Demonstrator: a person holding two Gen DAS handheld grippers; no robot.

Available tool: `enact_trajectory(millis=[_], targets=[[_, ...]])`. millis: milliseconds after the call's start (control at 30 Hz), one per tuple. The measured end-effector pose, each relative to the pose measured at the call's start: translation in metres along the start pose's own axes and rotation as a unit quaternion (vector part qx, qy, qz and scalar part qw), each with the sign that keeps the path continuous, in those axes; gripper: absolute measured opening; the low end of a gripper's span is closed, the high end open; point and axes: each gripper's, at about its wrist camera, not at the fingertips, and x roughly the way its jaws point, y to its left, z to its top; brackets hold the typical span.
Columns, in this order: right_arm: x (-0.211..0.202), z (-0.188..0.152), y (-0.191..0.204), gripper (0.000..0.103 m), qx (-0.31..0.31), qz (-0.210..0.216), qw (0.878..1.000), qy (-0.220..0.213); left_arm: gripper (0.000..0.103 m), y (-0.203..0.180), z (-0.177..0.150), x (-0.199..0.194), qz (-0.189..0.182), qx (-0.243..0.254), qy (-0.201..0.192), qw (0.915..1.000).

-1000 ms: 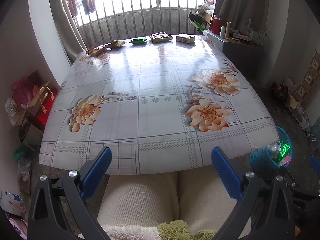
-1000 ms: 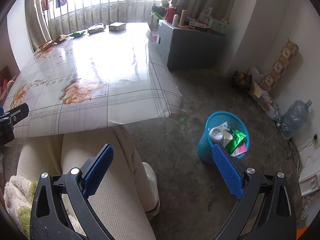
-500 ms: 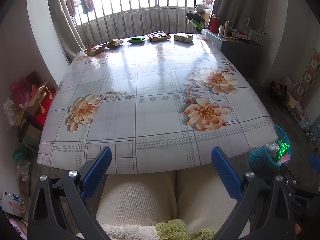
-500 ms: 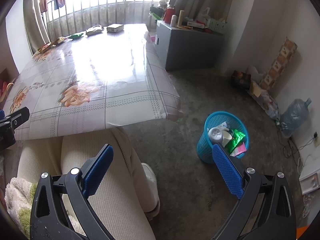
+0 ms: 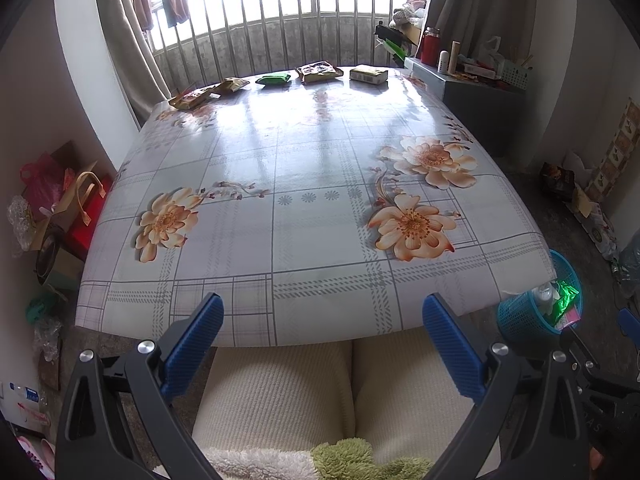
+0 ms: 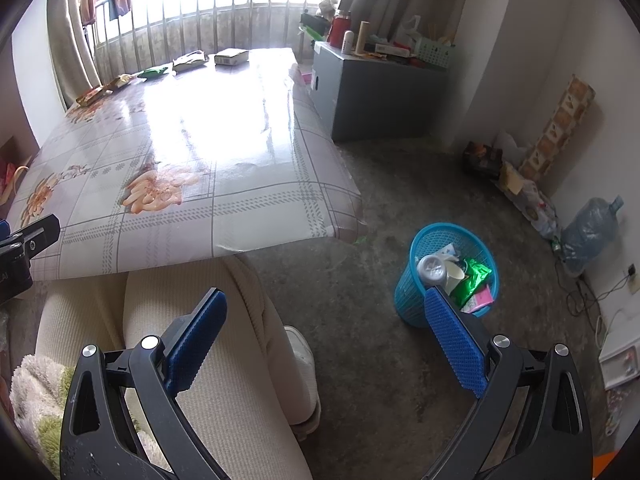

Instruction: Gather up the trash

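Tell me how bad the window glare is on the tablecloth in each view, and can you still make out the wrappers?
Left wrist: streaky reflections on the tablecloth; wrappers at the far edge stay readable. Right wrist: the cloth's middle is blown out white; wrappers look dark and small, but visible.

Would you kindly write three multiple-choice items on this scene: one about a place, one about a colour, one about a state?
1. Where do the snack packets lie?
A. Along the table's far edge by the railing
B. At the table's near edge
C. On the floor

2. What colour is the waste basket?
A. Red
B. Blue
C. White

3. How stand the jaws of the right gripper?
A. Shut on a packet
B. Shut on nothing
C. Open

Answers: 1 A, the packets line the table edge nearest the railing. 2 B, its mesh wall is blue. 3 C, a wide gap shows between them, with nothing held.
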Motion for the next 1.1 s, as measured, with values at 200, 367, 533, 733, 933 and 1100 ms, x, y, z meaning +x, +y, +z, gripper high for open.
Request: enact_trajectory(millis=[200,367,533,733,933,1100], targets=[[-0.0001,0.0003,0.0004,0.095,0.0,0.001,1.0,0.0,0.098,0.0001,-0.0019,0.0003,0.002,-0.001,0.002,1.0],[-0.0001,0.0003,0.0005,0.095,0.0,0.0,1.0,0.0,0.098,0.0006,-0.0028,0.0005,0.003,-0.001,0.004,1.0],[0.0,0.0,0.0006,0.095,0.001,0.0,1.0,0.0,0.098,0.0,-0.0039,0.0009,0.004,-0.001,0.006,1.0],[0.0,-0.0001,0.0004,0.095,0.001,0.001,1.0,0.0,0.097,0.0003,-0.0033,0.0013,0.003,0.0,0.006,1.0],[-0.0002,0.0005,0.0004,0.095,0.001,0.001,1.0,0.0,0.097,0.0001,-0.0037,0.0024,0.004,0.0,0.006,1.0],[-0.0003,0.0,0.0002,0.095,0.001,0.001,1.0,-0.001,0.098,0.0002,-0.0035,0.0025,0.004,0.0,0.007,1.0]])
